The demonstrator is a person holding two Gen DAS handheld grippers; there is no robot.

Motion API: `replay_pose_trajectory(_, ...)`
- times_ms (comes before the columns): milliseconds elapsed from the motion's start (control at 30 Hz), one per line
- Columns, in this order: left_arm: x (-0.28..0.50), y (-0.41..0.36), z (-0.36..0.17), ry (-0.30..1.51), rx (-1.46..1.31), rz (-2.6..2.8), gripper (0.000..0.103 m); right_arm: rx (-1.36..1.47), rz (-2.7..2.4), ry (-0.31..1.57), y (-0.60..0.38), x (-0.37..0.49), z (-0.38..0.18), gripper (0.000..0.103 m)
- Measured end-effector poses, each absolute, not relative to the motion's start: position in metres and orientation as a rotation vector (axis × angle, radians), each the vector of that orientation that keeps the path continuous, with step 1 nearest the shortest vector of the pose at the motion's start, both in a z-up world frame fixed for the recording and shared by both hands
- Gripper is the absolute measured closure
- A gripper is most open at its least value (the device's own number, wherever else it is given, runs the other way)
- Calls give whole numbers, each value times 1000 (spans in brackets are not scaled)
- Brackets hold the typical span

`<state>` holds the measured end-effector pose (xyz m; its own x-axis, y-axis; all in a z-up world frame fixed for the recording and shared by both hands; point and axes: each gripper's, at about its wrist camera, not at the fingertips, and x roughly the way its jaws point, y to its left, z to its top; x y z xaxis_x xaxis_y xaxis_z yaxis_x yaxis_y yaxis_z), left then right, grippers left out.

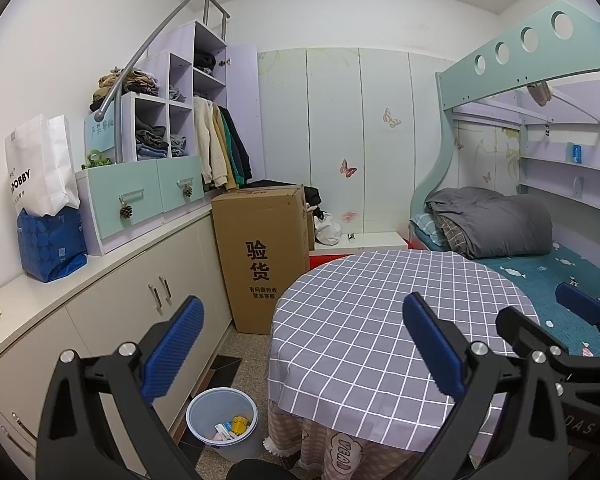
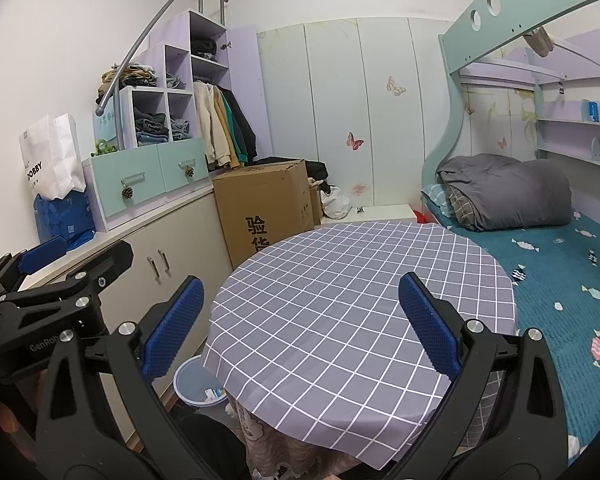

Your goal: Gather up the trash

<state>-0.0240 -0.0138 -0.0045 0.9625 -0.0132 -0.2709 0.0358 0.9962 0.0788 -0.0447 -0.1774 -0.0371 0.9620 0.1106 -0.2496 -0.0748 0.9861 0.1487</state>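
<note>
A pale blue trash bin (image 1: pixel 204 412) stands on the floor between the cabinets and the round table. Inside it lie a yellow item (image 1: pixel 240 426) and white and blue wrappers (image 1: pixel 225 431). In the right wrist view the bin (image 2: pixel 186 378) peeks out from under the table's edge. My left gripper (image 1: pixel 304 344) is open above the bin and the table's near edge, holding nothing. My right gripper (image 2: pixel 302 324) is open over the grey checked tablecloth (image 2: pixel 340 300), also holding nothing. Each gripper shows in the other's view, the right gripper (image 1: pixel 534 304) at right and the left gripper (image 2: pixel 94 246) at left.
The round table (image 1: pixel 360 320) fills the middle. A tall cardboard box (image 1: pixel 264 256) stands behind it beside low cabinets (image 1: pixel 140 312). On the counter stand drawer units, shelves of clothes and bags (image 1: pixel 48 240). A bunk bed with a teal sheet (image 2: pixel 560 280) and a grey duvet lies right.
</note>
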Motion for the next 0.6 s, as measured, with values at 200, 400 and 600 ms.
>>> replay_pose_trajectory(200, -24, -13, -5, 275, 84, -25, 5, 140, 95, 262, -178, -44, -37, 7)
replay_pose_trajectory(400, -23, -13, -5, 275, 84, -25, 5, 140, 95, 262, -178, -45, -37, 7)
replay_pose_trajectory(600, -24, -13, -6, 276, 85, -24, 5, 139, 95, 264, -178, -45, -37, 7)
